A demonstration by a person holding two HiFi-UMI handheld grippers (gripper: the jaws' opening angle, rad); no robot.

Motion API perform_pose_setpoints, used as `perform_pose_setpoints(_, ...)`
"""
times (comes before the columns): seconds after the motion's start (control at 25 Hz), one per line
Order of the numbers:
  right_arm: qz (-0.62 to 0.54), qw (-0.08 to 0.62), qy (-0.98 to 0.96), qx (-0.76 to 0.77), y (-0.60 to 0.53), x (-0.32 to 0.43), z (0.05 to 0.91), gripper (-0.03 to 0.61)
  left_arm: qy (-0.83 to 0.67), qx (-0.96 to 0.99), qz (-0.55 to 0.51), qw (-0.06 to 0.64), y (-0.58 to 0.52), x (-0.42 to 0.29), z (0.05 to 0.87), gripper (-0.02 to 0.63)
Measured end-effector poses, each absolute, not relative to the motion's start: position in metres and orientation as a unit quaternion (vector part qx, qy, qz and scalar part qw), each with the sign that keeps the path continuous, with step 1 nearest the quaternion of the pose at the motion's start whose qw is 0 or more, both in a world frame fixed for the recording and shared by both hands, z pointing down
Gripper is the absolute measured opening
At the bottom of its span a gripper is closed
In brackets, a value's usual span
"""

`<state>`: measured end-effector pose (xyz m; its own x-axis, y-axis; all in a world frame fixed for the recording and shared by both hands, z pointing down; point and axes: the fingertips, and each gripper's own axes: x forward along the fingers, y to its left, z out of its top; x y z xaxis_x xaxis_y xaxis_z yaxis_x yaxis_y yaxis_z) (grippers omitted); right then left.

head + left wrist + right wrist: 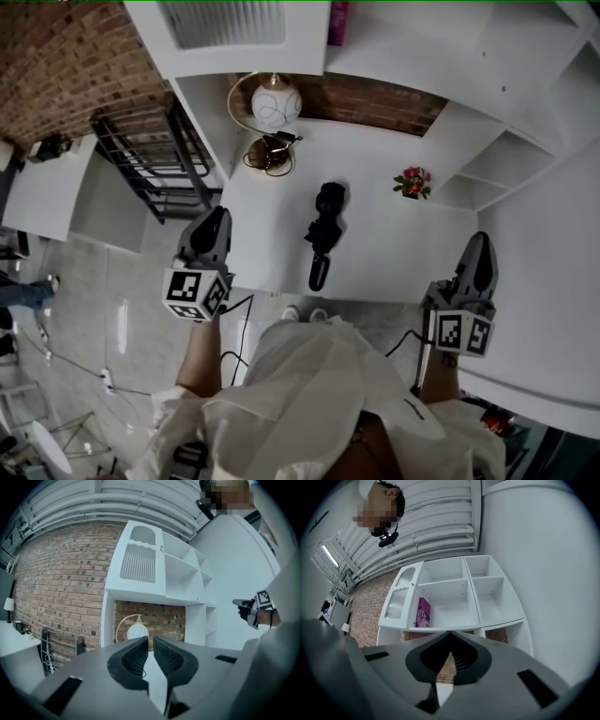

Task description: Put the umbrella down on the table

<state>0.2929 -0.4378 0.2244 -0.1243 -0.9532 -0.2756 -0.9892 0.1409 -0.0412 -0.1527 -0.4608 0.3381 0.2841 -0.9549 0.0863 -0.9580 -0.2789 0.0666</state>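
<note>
Describer: White shelving [525,94] and a red brick wall [56,56] close off the far side of a bright room, seen from above. In front of them stands a white table [394,253], its near edge just beyond the person holding the tools.

Listener: Where is the umbrella?

Describer: The umbrella [323,234] is black and folded. It lies flat near the middle of the table, its length running from far to near. Nothing touches it.

Listener: And the two grippers?

Describer: The left gripper [218,217] hovers at the table's near left corner, well apart from the umbrella. Its jaws stand a narrow slit apart with nothing between them. The right gripper [479,242] hovers by the near right corner, its jaws pressed together and empty.

Listener: So the job looks finished?

Describer: I judge so, since the umbrella rests free on the table.

Listener: How would it handle?

Describer: It is probably light. The fabric looks soft and loosely bunched around a stiff shaft, so it may slip or squash under the pads. The rounded near end, likely the handle, seems the firmest place to hold.

Listener: Anything smaller?

Describer: On the far left of the table is a round white globe lamp [276,101]. On the far right is a small pot of red flowers [412,181].
</note>
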Motion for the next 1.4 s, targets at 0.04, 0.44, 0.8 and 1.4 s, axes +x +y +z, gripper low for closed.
perform_pose_setpoints(0.04, 0.077, 0.118, 0.745, -0.652, -0.438, 0.293, 0.225, 0.018, -0.598, 0.8, 0.014, 0.053, -0.462, -0.152, 0.338, 0.054)
perform_pose_setpoints(0.44, 0.069, 0.12, 0.738, -0.661, -0.447, 0.302, 0.228, 0.018, -0.596, 0.801, 0.012, 0.052, -0.472, -0.143, 0.334, 0.054)
perform_pose_setpoints(0.8, 0.064, 0.117, 0.73, -0.67, -0.448, 0.309, 0.231, 0.017, -0.586, 0.808, 0.006, 0.055, -0.478, -0.129, 0.331, 0.054)
perform_pose_setpoints(1.4, 0.059, 0.112, 0.726, -0.676, -0.446, 0.315, 0.235, 0.017, -0.575, 0.815, 0.006, 0.066, -0.479, -0.114, 0.337, 0.054)
